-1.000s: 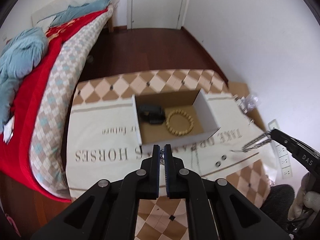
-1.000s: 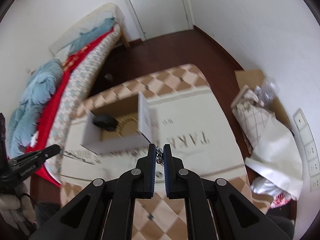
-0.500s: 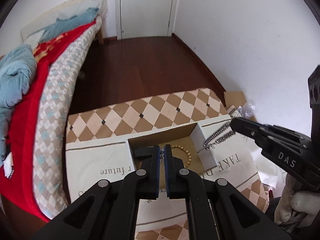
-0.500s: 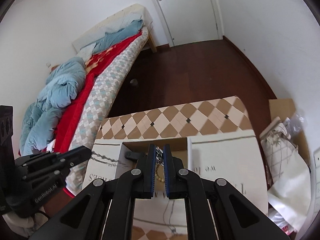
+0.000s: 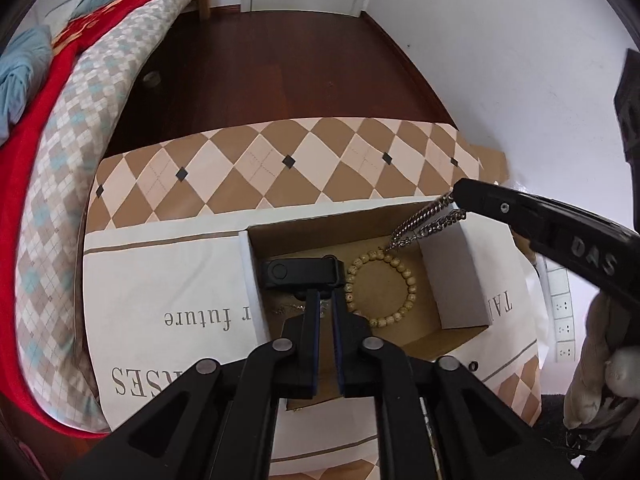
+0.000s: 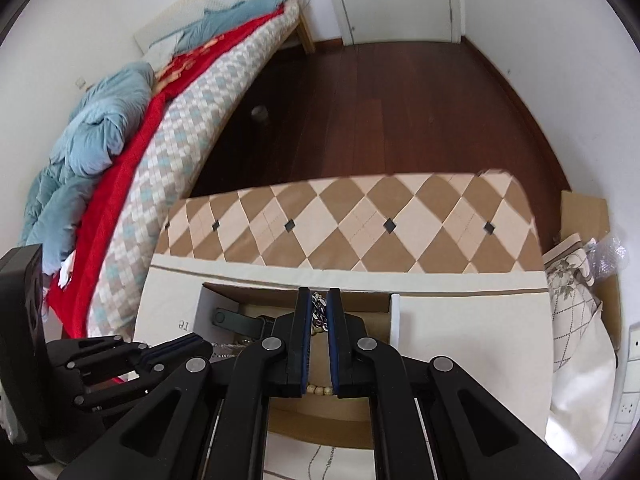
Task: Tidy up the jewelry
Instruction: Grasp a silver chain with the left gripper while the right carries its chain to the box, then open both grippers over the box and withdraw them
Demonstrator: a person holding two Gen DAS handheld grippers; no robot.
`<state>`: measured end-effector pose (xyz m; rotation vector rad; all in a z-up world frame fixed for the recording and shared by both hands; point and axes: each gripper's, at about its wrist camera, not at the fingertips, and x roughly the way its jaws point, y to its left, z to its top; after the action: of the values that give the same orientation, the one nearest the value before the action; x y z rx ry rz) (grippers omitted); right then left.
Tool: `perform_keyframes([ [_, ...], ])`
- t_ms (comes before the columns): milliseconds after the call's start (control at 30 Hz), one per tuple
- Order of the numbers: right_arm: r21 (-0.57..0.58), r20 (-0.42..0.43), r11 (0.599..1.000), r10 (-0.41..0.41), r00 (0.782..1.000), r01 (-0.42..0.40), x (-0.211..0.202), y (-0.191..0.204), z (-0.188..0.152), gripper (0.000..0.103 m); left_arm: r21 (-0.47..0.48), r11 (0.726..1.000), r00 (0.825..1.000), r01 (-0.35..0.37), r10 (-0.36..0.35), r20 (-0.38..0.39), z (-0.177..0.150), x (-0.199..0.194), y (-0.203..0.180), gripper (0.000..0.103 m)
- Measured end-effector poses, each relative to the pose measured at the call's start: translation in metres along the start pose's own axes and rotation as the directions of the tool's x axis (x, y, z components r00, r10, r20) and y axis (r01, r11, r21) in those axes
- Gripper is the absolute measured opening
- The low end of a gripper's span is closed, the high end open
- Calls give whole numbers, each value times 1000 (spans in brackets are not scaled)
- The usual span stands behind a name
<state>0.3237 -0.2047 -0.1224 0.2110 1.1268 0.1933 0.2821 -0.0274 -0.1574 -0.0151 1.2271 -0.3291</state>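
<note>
Left wrist view: right tool (image 5: pixel 456 196) clamped on metal chain (image 5: pixel 424 226), left tool (image 5: pixel 325 300) pinching other end, slack over open box (image 5: pixel 452 280) beside bead bracelet (image 5: pixel 380 288) for drop-in.

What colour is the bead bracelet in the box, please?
Pale tan, wooden-looking bracelet; clearest in the left wrist view.

One box (image 5: pixel 456 276); one bead bracelet (image 5: pixel 380 286); one chain (image 5: pixel 424 224); two grippers (image 5: pixel 325 300).
</note>
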Motion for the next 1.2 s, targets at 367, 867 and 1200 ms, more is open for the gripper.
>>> perform_keyframes([
  [367,-20,20,994,-104,994,104,-21,-4,-12,53,-34,993,988,-111,113,100,-3,-28,4,81],
  [867,-101,33,943,-316,948,318,-27,15,-93,103,-84,954,940,-288,298,167,-51,-49,16,103],
  [1200,-65,109,946,-309,945,317,-71,27,-106,103,-118,947,918,-299,319,235,-70,-88,7,103],
])
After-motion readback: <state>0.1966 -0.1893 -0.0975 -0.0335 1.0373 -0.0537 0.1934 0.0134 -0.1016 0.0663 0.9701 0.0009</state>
